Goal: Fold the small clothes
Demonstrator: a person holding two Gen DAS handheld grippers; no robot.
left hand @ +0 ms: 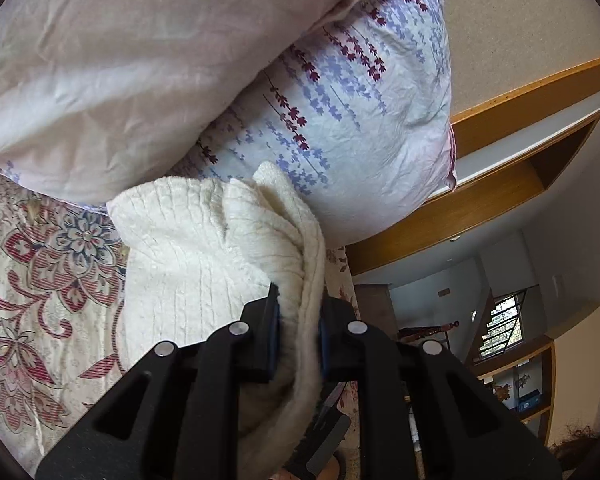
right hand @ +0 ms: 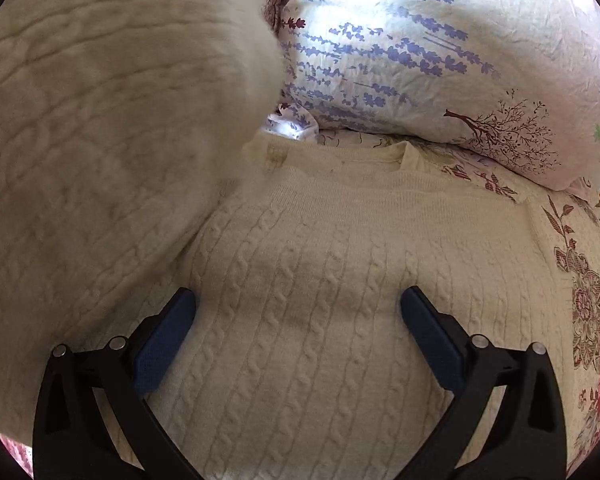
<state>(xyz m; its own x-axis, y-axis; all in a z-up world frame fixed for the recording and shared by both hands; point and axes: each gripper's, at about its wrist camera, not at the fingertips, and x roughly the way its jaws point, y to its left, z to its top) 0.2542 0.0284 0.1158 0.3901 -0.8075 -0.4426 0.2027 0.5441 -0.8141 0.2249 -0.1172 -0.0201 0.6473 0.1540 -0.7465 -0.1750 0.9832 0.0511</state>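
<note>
Clamping a bunched edge of the cream sweater (left hand: pixel 204 248), the left claw (left hand: pixel 299 332) holds that flap raised at the left. The right claw (right hand: pixel 298 322), its fingers wide apart, sits on the flat body, whose long axis runs near to far towards the pillow (right hand: pixel 440 60).

I see a cream sweater (right hand: pixel 320 280) of soft, matt cable-knit wool; a pillow (left hand: pixel 360 128) of crinkled printed cotton; a quilted floral bedspread (left hand: pixel 40 280); a frame (left hand: pixel 440 220) of smooth varnished wood.
</note>
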